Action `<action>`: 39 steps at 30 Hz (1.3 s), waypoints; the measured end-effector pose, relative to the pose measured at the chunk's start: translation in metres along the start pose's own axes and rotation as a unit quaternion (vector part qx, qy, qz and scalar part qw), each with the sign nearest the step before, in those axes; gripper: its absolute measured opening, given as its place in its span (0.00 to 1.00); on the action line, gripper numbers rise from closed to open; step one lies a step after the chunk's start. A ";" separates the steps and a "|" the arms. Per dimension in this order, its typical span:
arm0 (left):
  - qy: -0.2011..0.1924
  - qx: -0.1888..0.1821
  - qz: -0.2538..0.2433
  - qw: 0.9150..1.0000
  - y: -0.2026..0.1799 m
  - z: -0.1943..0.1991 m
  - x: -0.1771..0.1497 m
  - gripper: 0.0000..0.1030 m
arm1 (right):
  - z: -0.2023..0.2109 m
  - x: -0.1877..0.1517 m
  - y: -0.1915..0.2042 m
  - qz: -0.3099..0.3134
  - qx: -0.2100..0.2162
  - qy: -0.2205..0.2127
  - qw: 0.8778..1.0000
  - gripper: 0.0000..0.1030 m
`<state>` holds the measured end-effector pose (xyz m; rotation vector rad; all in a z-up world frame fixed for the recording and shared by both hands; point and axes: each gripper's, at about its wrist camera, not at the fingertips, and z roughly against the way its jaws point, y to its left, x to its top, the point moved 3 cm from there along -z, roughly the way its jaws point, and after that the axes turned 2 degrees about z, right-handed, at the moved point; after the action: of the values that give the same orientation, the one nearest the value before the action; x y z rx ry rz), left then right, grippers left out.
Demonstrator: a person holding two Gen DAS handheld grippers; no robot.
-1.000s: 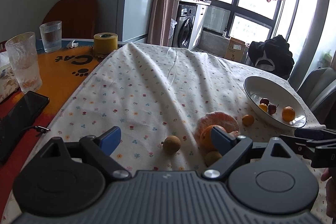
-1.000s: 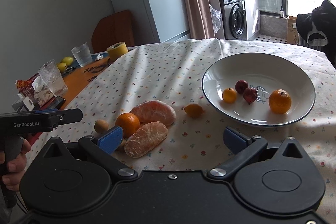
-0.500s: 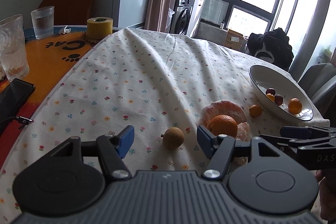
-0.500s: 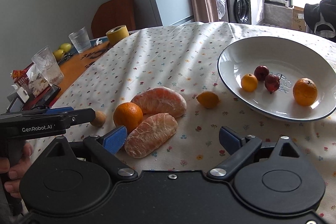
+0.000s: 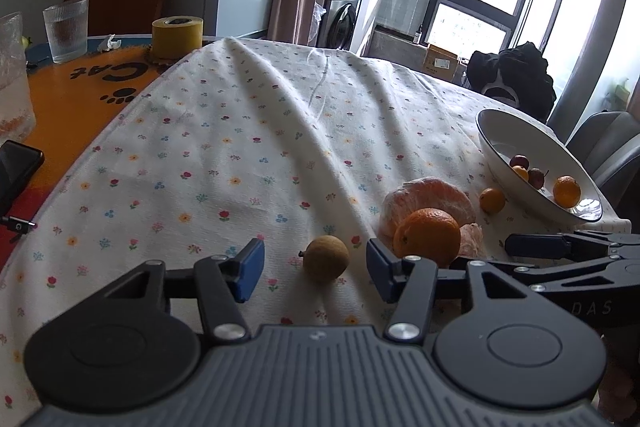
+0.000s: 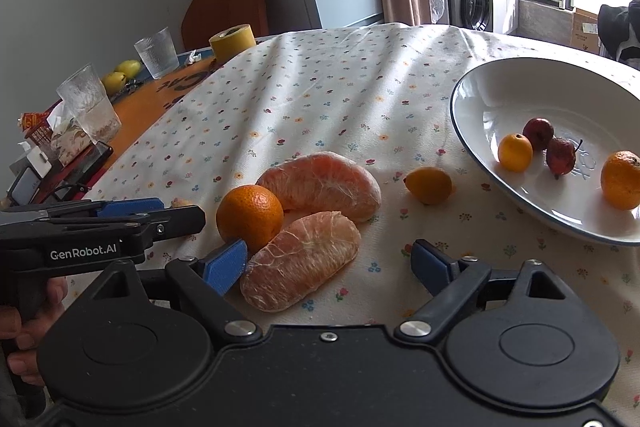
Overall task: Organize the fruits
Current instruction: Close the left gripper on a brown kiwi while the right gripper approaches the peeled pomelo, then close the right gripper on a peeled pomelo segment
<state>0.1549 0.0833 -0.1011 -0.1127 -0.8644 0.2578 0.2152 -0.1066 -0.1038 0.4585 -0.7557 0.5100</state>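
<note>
The small round brown fruit, probably a longan, sits between the wide-open left gripper; centre, then close gently. The right gripper is wide, empty.

Two oranges, two peeled segments, two kumquats, two red fruits, one longan, one bowl.

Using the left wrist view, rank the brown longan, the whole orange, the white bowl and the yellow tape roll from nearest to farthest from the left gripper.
1. Brown longan, between the open fingers of the left gripper.
2. Whole orange, just past the right fingertip.
3. White bowl, farther right.
4. Yellow tape roll, far left, on the orange tabletop.
</note>
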 end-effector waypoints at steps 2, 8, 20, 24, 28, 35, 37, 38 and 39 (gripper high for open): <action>0.001 -0.001 0.000 1.000 -0.001 -0.002 0.000 0.53 | 0.000 0.001 0.000 -0.003 0.000 0.003 1.000 0.86; -0.003 0.001 0.003 1.000 -0.001 -0.006 0.001 0.48 | -0.003 0.003 0.002 0.009 -0.002 0.008 1.000 0.85; -0.005 0.001 0.007 1.000 -0.005 -0.003 -0.002 0.25 | 0.015 -0.007 -0.017 -0.001 -0.014 0.003 1.000 0.75; -0.009 -0.002 0.007 1.000 -0.006 0.002 -0.003 0.25 | 0.021 -0.009 -0.028 -0.009 -0.027 0.003 1.000 0.75; -0.013 -0.003 0.008 1.000 -0.007 0.005 -0.002 0.25 | 0.024 -0.010 -0.034 -0.018 -0.037 0.002 0.999 0.73; -0.018 -0.003 0.010 1.000 -0.004 0.009 -0.001 0.25 | 0.016 -0.008 -0.026 -0.012 -0.034 0.000 0.999 0.64; -0.020 -0.001 0.012 1.000 -0.001 0.010 -0.001 0.25 | 0.013 -0.007 -0.022 -0.005 -0.033 -0.001 0.999 0.62; -0.019 0.000 0.014 1.000 0.001 0.010 -0.001 0.25 | 0.012 -0.006 -0.019 0.000 -0.033 -0.001 0.999 0.62; -0.018 0.000 0.017 1.000 0.003 0.010 -0.001 0.25 | 0.010 -0.005 -0.017 0.003 -0.034 -0.002 0.999 0.58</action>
<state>0.1456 0.0859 -0.0961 -0.1228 -0.8995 0.2920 0.2165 -0.1273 -0.1046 0.3935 -0.7755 0.4875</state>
